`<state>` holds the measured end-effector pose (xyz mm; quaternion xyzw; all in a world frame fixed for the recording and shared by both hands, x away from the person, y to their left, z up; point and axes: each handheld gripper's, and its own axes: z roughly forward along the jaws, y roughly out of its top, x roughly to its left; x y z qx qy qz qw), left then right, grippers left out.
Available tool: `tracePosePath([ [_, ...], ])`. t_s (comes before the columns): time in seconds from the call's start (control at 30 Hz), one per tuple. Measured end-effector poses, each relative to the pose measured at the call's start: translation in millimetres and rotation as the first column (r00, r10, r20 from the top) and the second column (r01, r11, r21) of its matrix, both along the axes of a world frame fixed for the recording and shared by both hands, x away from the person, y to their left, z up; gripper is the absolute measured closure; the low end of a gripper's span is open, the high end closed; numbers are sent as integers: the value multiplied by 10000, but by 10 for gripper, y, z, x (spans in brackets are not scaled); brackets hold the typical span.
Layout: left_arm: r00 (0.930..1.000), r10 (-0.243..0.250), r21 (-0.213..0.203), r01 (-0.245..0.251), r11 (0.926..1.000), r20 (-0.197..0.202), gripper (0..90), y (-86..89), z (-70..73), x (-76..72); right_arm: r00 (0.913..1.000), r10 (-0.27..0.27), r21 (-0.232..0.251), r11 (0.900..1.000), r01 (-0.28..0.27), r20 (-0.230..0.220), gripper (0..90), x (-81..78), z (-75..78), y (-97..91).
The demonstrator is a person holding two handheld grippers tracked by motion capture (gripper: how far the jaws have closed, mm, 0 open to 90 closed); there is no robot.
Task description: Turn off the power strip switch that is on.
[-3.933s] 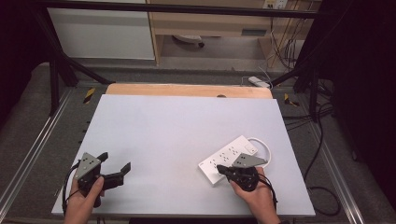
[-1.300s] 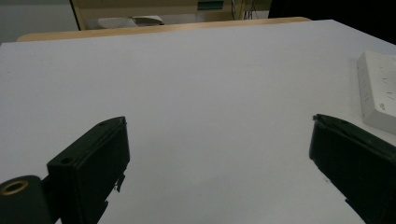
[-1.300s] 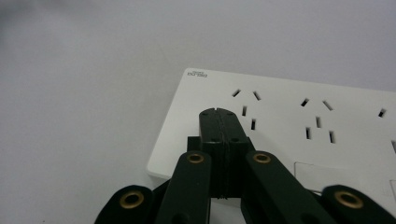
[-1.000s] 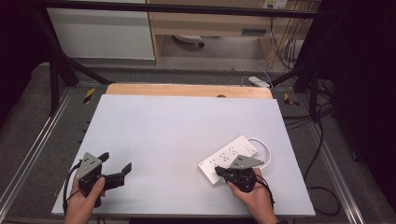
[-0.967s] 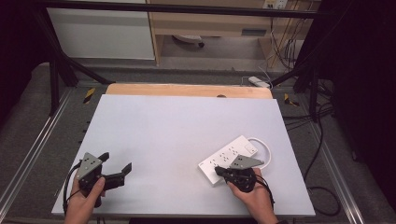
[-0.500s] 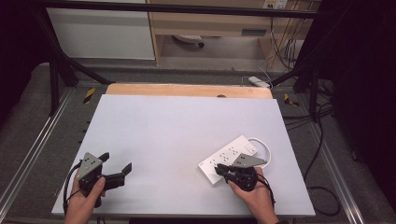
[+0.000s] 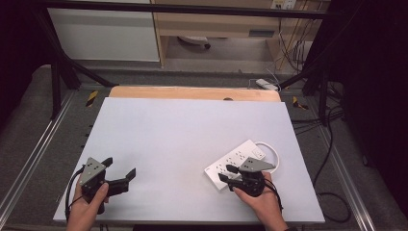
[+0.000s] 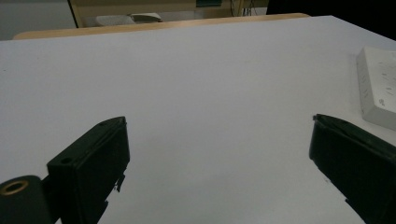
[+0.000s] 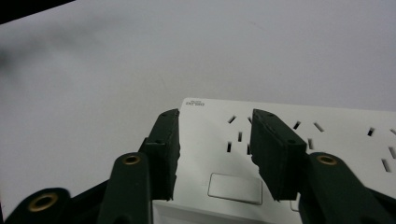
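A white power strip lies slantwise on the white table top, right of the middle, and its white cable loops behind it. My right gripper hovers over the strip's near end. Its jaws are open by a narrow gap with nothing between them, and in the right gripper view the strip's socket slots lie just below the tips. My left gripper rests near the front left corner with its jaws wide open and empty. One end of the strip shows far to its right.
A wooden strip runs along the table's far edge. Beyond it are a floor, a second white power strip and cables. Dark frame bars stand at both sides, and black cables trail off the right edge.
The right gripper has shifted only slightly over the strip's near end. The left gripper has not moved.
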<state>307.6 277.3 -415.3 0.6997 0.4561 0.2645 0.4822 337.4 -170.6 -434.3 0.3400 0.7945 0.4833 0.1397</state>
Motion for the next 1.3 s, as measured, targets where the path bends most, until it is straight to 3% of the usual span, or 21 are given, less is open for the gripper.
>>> tracePosePath([
  [0.37,10000,-29,48,30,10000,-36,50,1,-4,3,9988,-472,114,9988,471,111,220,30,49,5],
  [0.5,10000,-40,76,40,10000,-30,50,-3,-4,2,9976,-638,210,9978,632,258,119,52,79,-10],
  [0.6,10000,-29,74,29,10000,-27,50,-2,-5,3,9942,-855,302,9960,837,652,64,62,89,-21],
  [0.87,10000,79,13,-79,10000,-47,50,19,-7,3,9886,-933,817,9931,840,1182,21,80,188,-87],
  [1.07,10000,79,-6,-79,10000,-41,50,24,-6,1,9858,-1051,932,9913,933,1307,18,88,255,-148],
  [1.17,10000,75,-8,-75,10000,-58,50,22,-5,-1,9823,-1216,979,9893,1083,1425,16,87,294,-192],
  [1.3,10000,36,-34,-36,10000,-23,50,21,-2,-2,9712,-1693,1074,9824,1528,1674,29,83,319,-246],
])
